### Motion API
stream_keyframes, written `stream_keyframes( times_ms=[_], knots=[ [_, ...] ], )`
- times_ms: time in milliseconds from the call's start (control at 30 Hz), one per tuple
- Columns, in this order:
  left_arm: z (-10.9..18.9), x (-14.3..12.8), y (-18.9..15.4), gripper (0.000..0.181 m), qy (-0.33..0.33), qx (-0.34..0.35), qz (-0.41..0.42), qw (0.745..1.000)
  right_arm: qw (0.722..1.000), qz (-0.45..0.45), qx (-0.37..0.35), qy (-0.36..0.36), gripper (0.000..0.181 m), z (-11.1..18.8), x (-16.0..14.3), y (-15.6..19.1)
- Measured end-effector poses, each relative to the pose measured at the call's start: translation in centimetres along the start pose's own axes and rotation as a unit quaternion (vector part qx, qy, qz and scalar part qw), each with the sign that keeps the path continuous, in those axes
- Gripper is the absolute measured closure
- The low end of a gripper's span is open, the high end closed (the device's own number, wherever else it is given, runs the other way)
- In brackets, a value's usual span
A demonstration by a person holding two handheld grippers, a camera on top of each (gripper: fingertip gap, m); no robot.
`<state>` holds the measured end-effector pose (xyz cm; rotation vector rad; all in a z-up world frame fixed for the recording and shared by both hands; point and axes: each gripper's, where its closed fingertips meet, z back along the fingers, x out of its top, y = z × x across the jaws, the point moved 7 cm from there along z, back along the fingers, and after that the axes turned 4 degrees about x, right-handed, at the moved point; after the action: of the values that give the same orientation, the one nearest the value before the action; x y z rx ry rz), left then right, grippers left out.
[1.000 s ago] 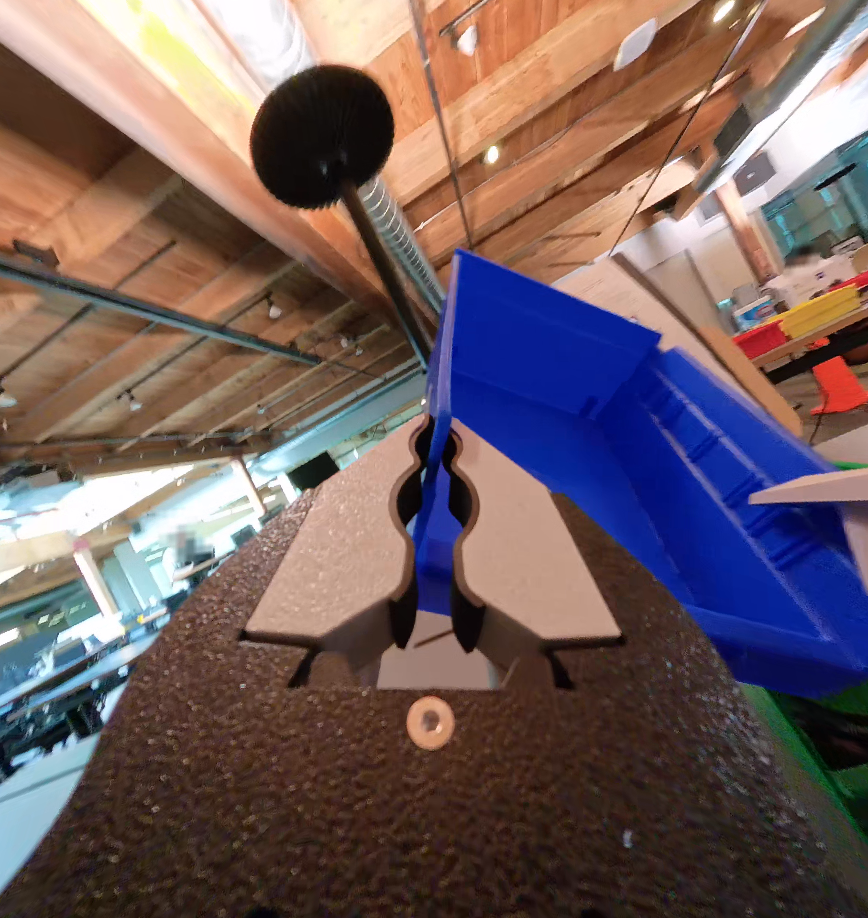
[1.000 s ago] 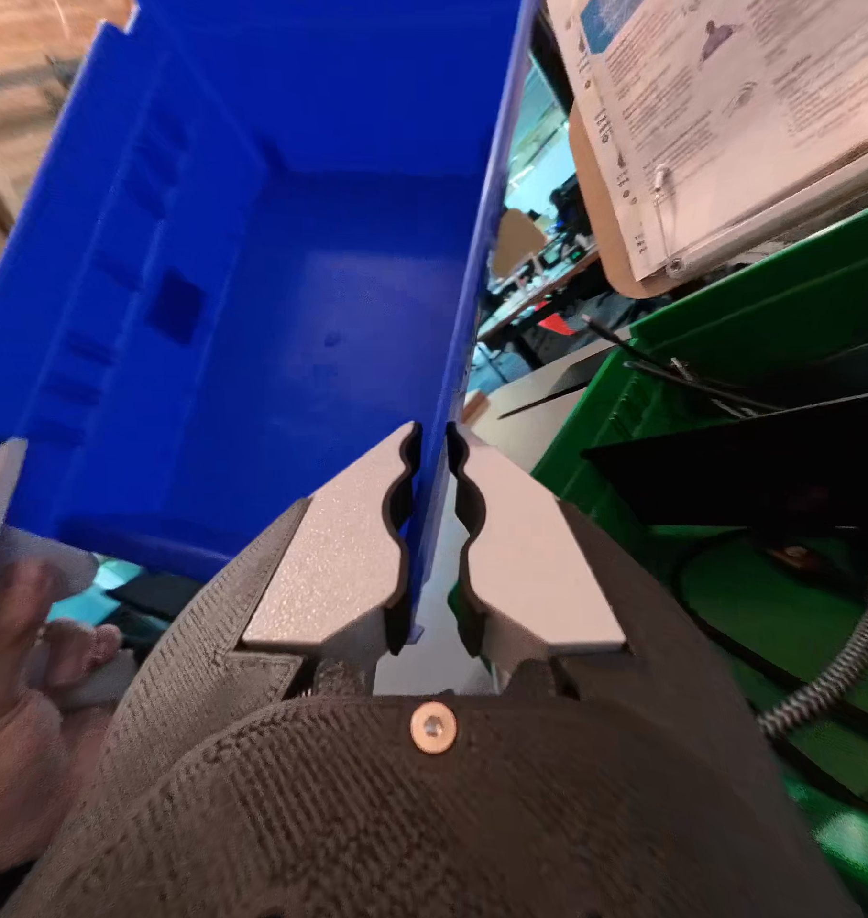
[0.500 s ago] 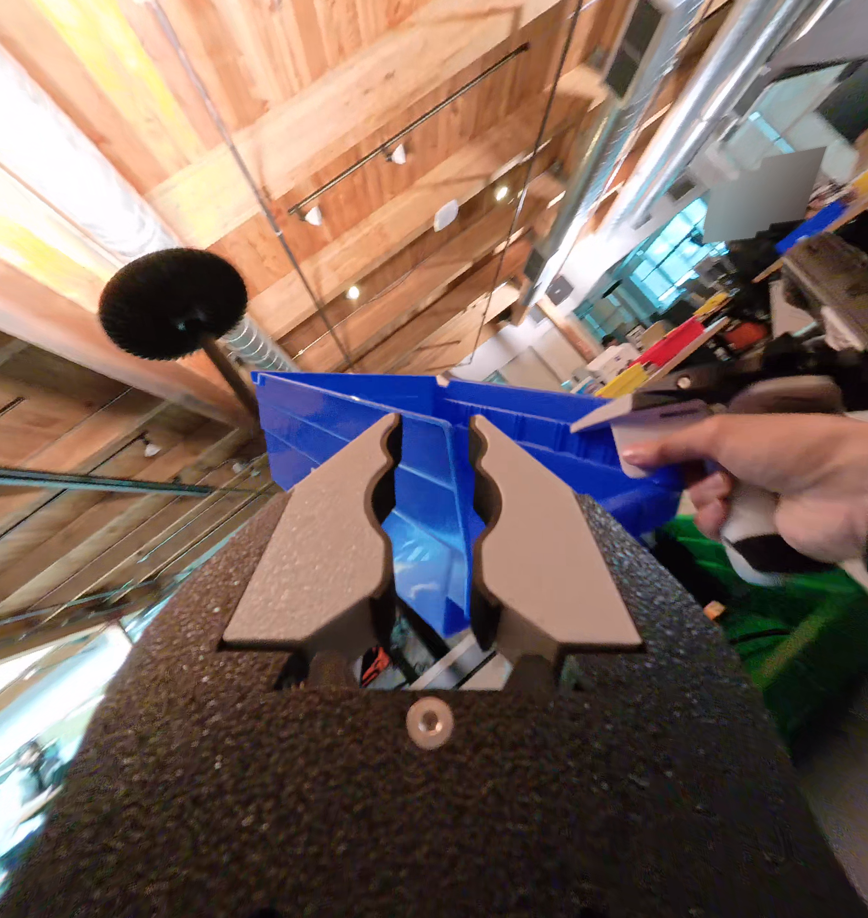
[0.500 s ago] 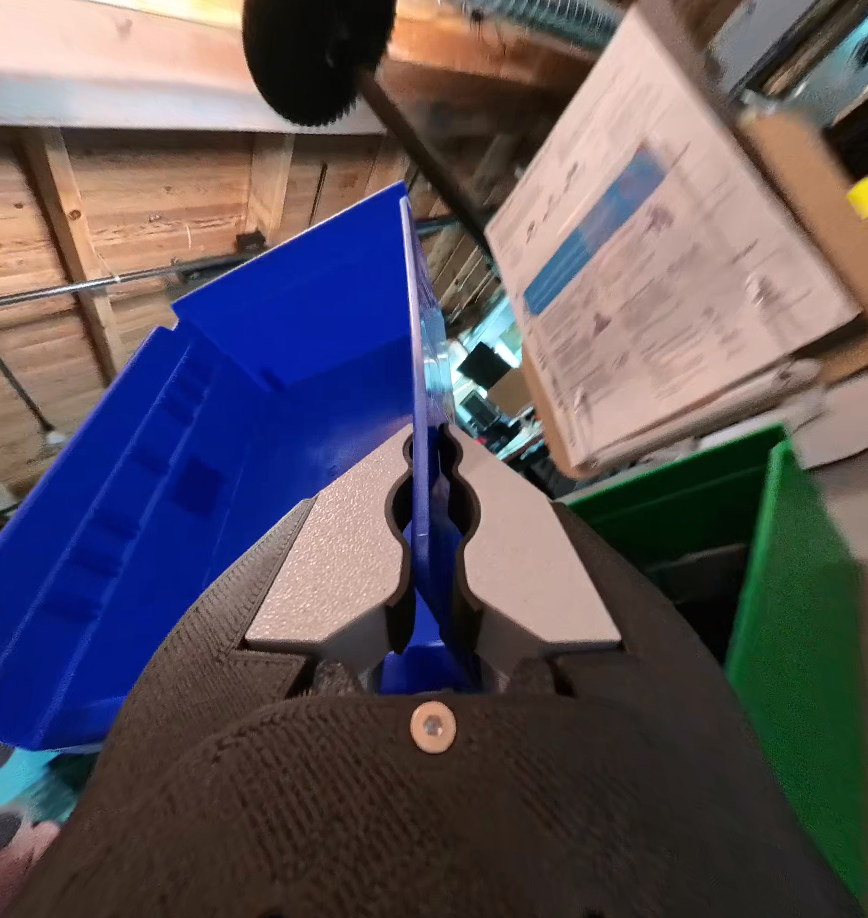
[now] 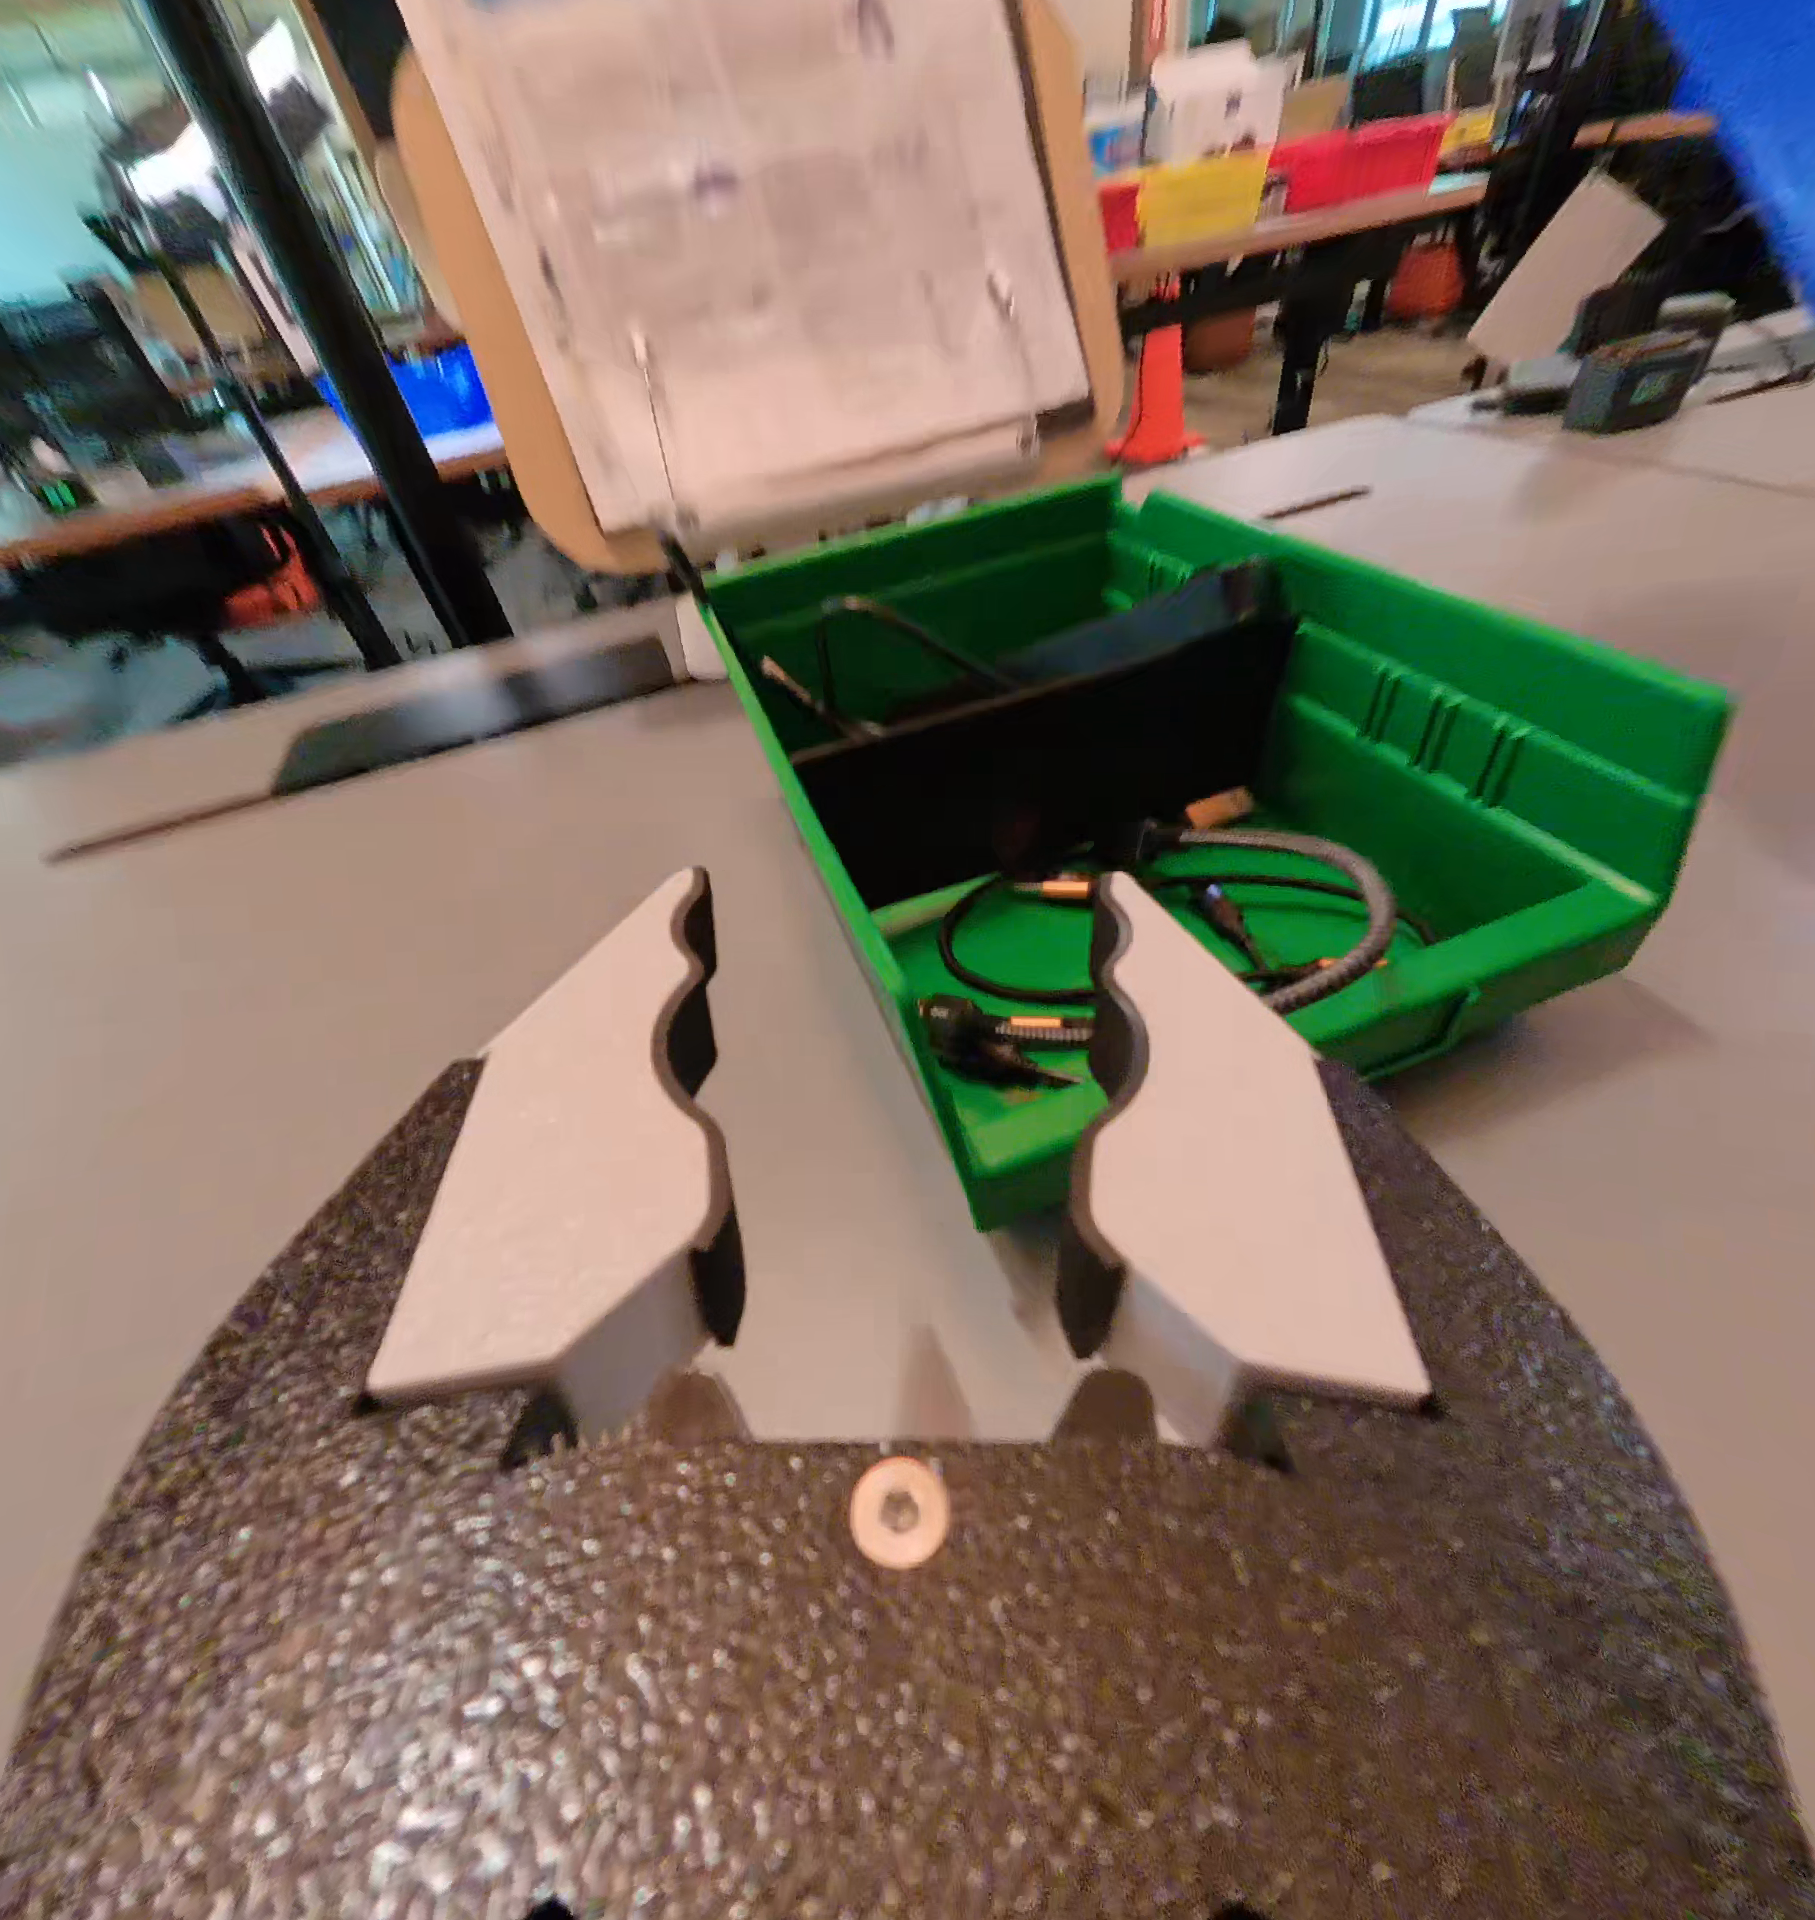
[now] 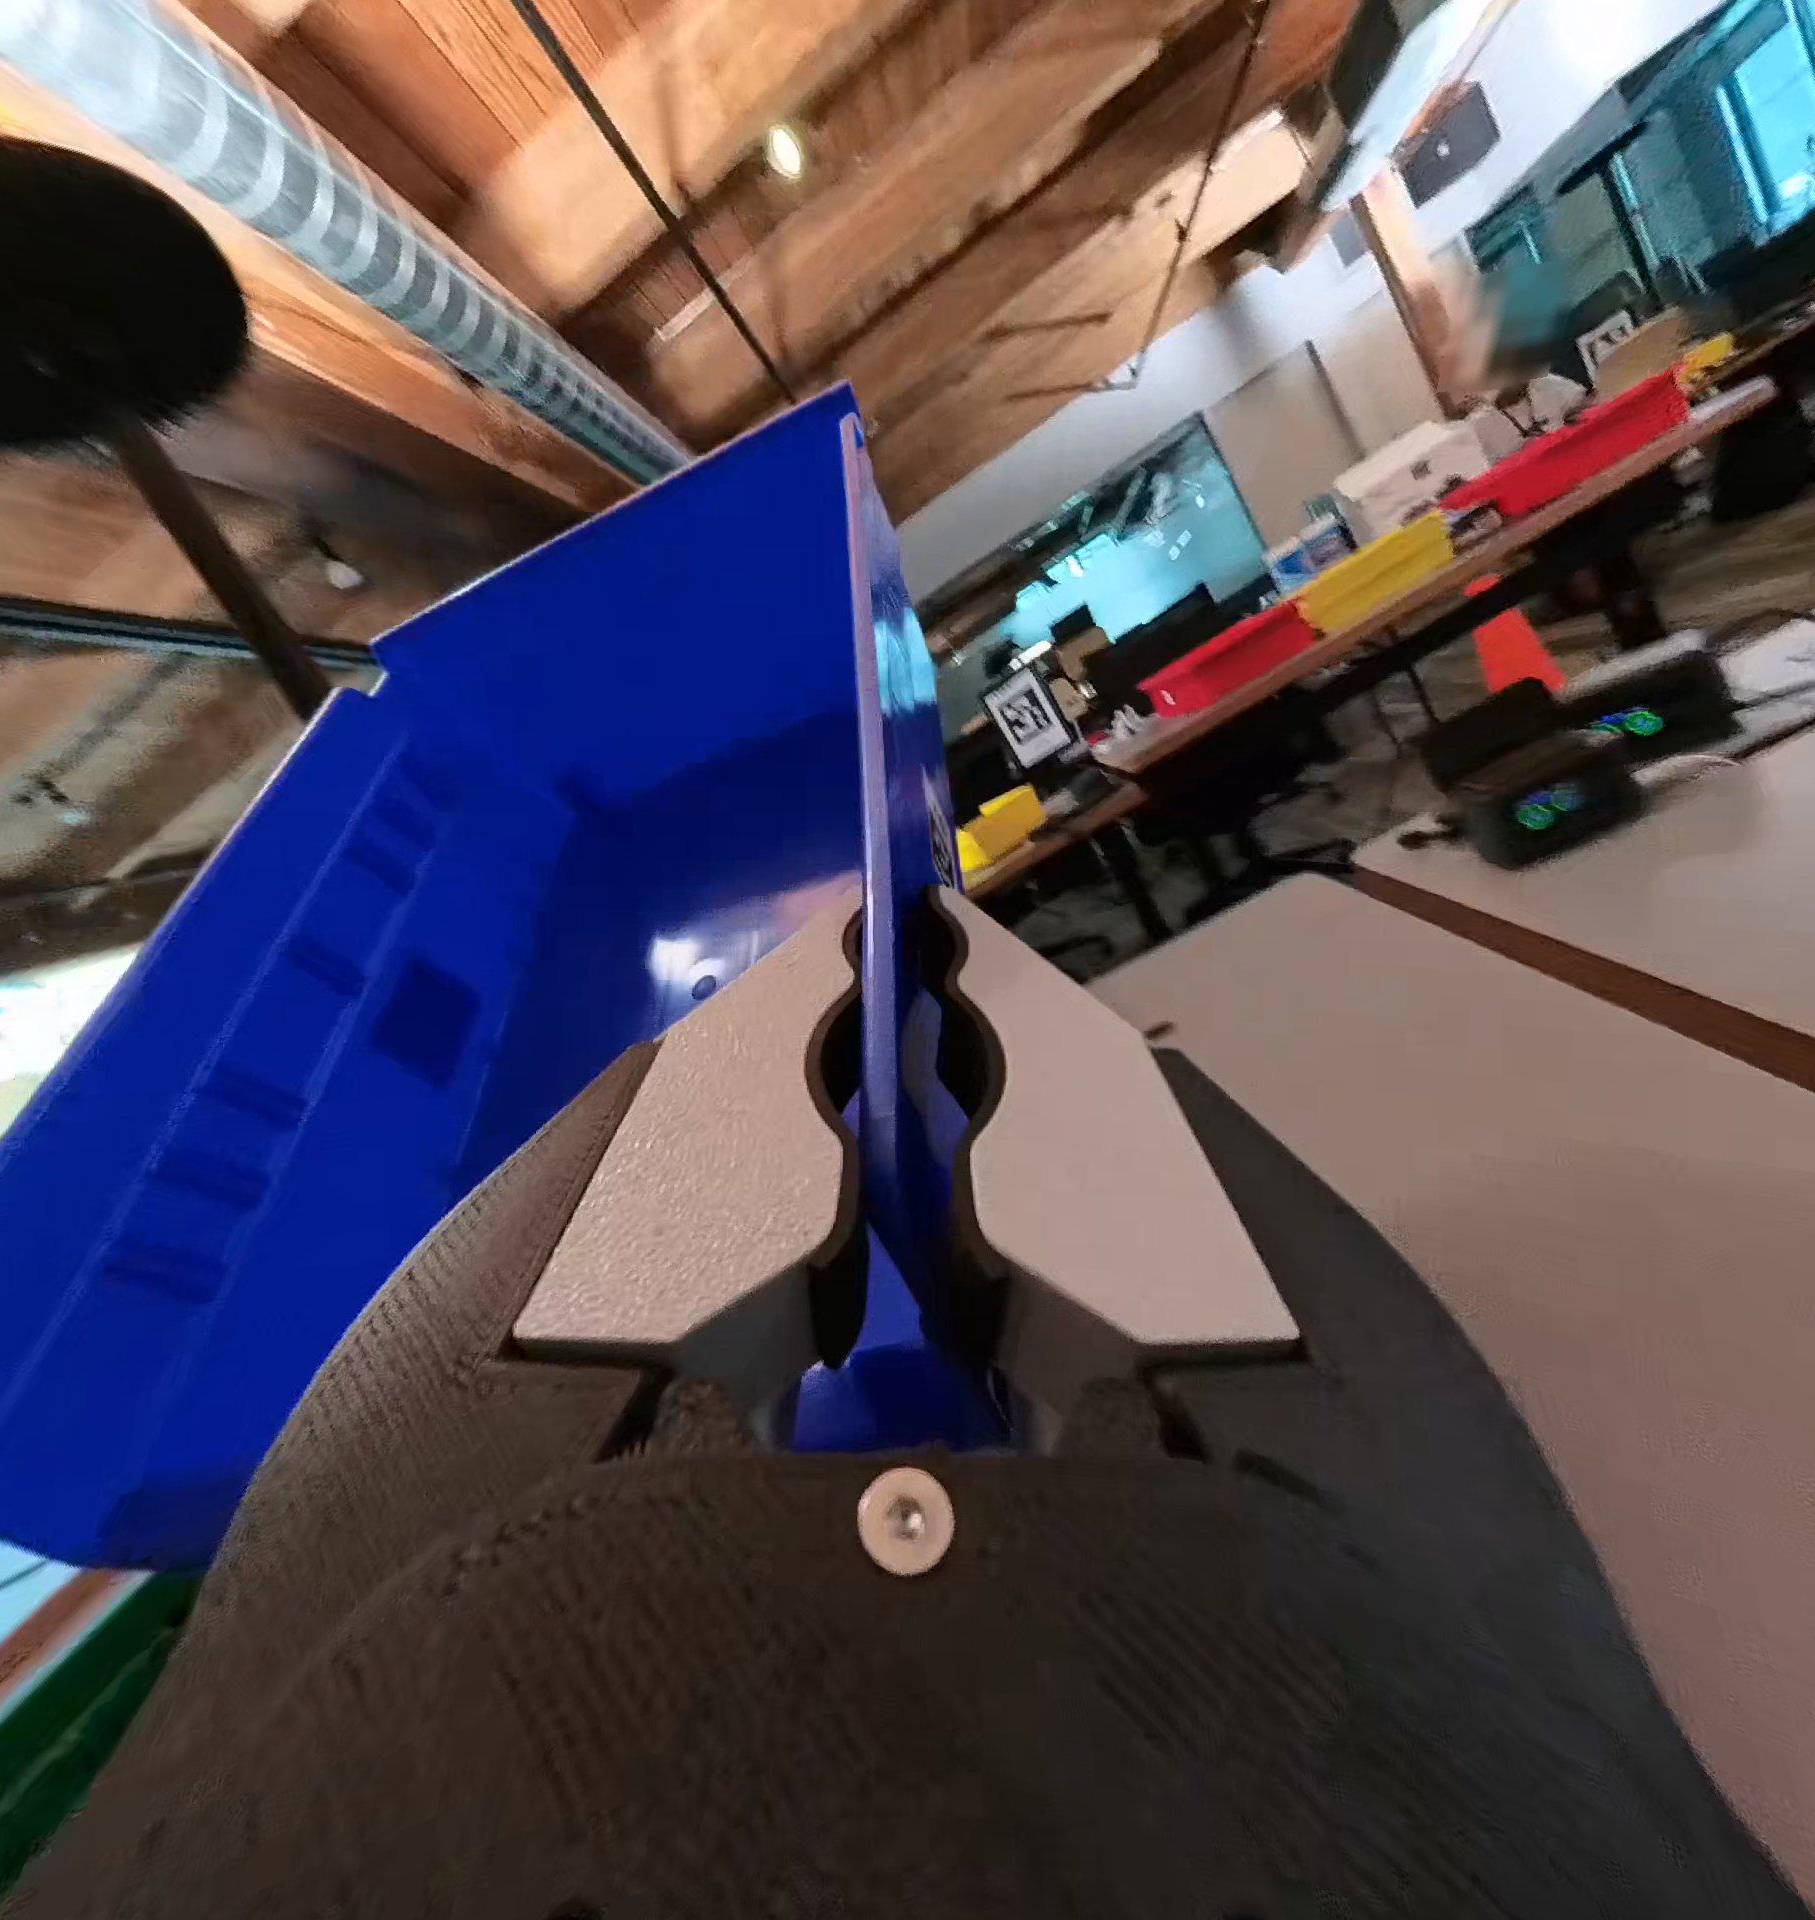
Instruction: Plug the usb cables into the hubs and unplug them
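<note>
My left gripper (image 5: 903, 1049) hangs low over the grey surface (image 5: 259, 1039) with its jaws spread wide and nothing between them. Just ahead and to the right sits the green bin (image 5: 1485, 831), resting on the surface. Its near compartment, in front of a black divider (image 5: 1048, 758), holds the usb cables (image 5: 1173, 935) in a loose tangle, one braided, some with orange-tipped plugs. I can't pick out a hub for certain in that clutter.

My right gripper (image 6: 898, 1081) has its jaws clamped on the thin side wall of an empty blue bin (image 6: 487, 935), held tilted up in the air well above the surface.

The risk I see is that pinch: a narrow grip on one wall of a tilted bin could let it swing or slip out, dropping onto the green bin or the cables. Reaching in on the left, the tangle could snag, dragging several cables out together.
</note>
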<state>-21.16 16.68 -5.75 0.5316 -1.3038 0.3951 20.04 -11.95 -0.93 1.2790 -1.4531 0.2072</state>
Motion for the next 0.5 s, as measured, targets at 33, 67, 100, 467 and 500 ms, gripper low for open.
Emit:
stream_keyframes(
  times_ms=[33, 67, 100, 467, 500],
  knots=[
    [-0.8, -0.7, 0.0, 0.111, 0.016, -0.002, 0.007, 1.000, 1.000, -0.004, -0.011, 0.012, 0.178, 0.3, -0.3, -1.3],
    [-1.5, -1.3, -0.1, 0.111, 0.029, -0.005, 0.010, 1.000, 0.999, -0.007, -0.022, 0.024, 0.178, 0.7, -0.6, -2.5],
    [-2.2, -1.8, -0.2, 0.111, 0.041, -0.004, 0.012, 0.999, 0.999, -0.010, -0.036, 0.035, 0.178, 1.0, -1.0, -3.6],
    [-4.6, -3.5, 0.8, 0.172, 0.082, 0.006, -0.008, 0.997, 0.963, 0.120, -0.166, 0.174, 0.177, 1.5, -4.1, -7.3],
    [-4.5, -3.6, 1.4, 0.176, 0.081, 0.024, -0.014, 0.996, 0.963, 0.115, -0.167, 0.179, 0.177, 1.3, -4.4, -7.4]
  ],
)
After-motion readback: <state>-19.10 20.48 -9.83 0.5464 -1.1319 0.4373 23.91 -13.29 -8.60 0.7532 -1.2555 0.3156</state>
